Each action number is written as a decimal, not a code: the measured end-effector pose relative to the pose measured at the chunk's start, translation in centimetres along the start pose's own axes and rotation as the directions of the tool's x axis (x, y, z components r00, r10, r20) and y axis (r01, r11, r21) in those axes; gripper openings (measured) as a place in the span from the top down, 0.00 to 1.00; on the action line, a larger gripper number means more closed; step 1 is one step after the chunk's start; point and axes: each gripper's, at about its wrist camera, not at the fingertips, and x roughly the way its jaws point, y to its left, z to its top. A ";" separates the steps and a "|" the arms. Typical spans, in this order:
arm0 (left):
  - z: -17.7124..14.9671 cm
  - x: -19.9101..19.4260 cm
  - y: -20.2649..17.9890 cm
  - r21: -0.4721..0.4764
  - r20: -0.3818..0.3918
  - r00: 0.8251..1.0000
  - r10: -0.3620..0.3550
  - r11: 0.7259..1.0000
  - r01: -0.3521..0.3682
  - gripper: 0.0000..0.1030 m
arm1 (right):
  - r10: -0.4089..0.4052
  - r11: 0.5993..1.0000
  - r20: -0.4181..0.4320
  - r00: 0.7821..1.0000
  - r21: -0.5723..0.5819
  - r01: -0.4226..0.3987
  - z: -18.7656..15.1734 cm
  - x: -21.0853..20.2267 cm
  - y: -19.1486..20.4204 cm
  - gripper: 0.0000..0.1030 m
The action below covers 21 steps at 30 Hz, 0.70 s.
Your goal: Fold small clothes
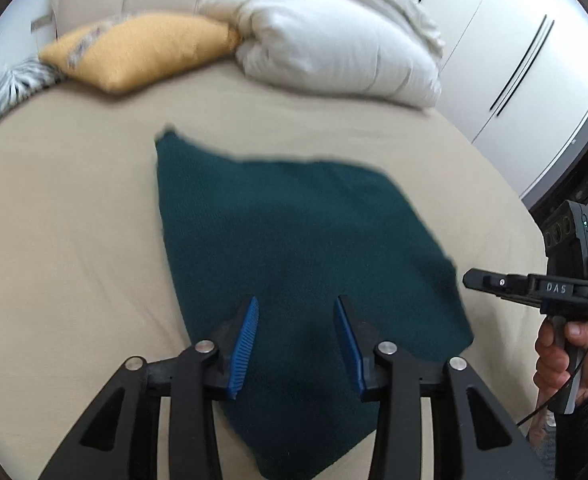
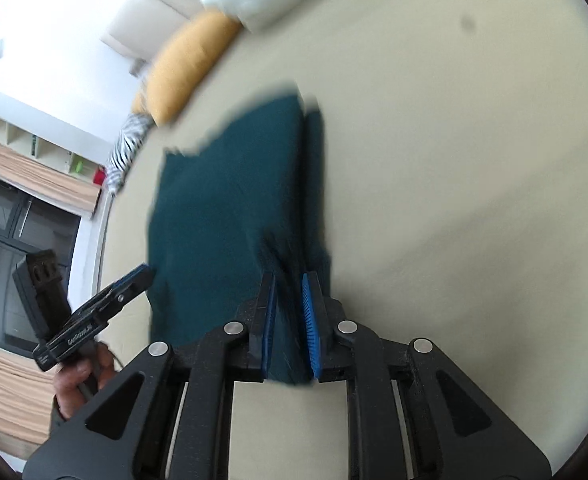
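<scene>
While 1 teal garment (image 1: 294,240) lies flat, 2 hand-held grippers, 1 yellow cushion (image 1: 142,50)

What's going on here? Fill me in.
A person with a gripper in each hand is folding a teal cloth on a bed. The right gripper is shut on a bunched part of the cloth's edge, which runs between its blue pads. The left gripper is open above the cloth's near end, gripping nothing. The cloth lies mostly flat. A yellow pillow and a white duvet sit at the far end of the bed.
</scene>
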 end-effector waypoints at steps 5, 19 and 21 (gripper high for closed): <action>4.5 2.6 -0.6 0.069 -0.008 0.997 0.081 0.994 -0.081 0.45 | 0.147 0.989 0.008 0.989 -0.032 -0.147 4.1 2.0 2.9 0.86; 3.9 8.9 1.3 0.073 -0.133 0.974 0.186 0.982 -0.177 0.44 | 0.048 0.999 0.017 0.999 -0.003 -0.048 5.2 5.1 -0.6 0.92; 3.9 9.0 1.0 0.087 -0.130 0.970 0.204 0.977 -0.194 0.43 | 0.037 0.998 0.042 0.998 -0.043 -0.035 6.5 4.3 0.8 0.92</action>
